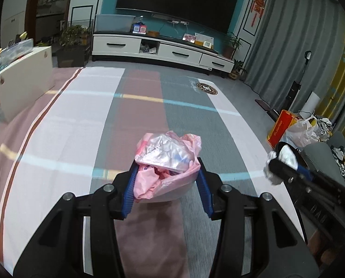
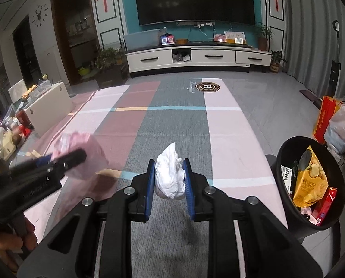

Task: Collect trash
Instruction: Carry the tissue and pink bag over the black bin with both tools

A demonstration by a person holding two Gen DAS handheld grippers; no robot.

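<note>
My left gripper (image 1: 166, 169) is shut on a crumpled pink plastic bag (image 1: 167, 159) with clear wrappers inside, held above the striped cloth. The right wrist view shows that bag (image 2: 79, 153) blurred at the left. A crumpled white tissue wad (image 2: 170, 176) sits pinched between the blue pads of my right gripper (image 2: 169, 173), and the same wad (image 1: 286, 159) appears at the right of the left wrist view. A black trash bin (image 2: 286, 153) stands low at the right, holding a yellow snack bag (image 2: 311, 180), a red box and other wrappers.
A pink, grey and white striped cloth (image 2: 172, 120) covers the surface below both grippers. A white box (image 1: 22, 81) with clutter stands at the left. An orange bag (image 1: 280, 127) and a white plastic bag (image 1: 302, 132) lie at the right. A TV cabinet (image 2: 195, 58) lines the far wall.
</note>
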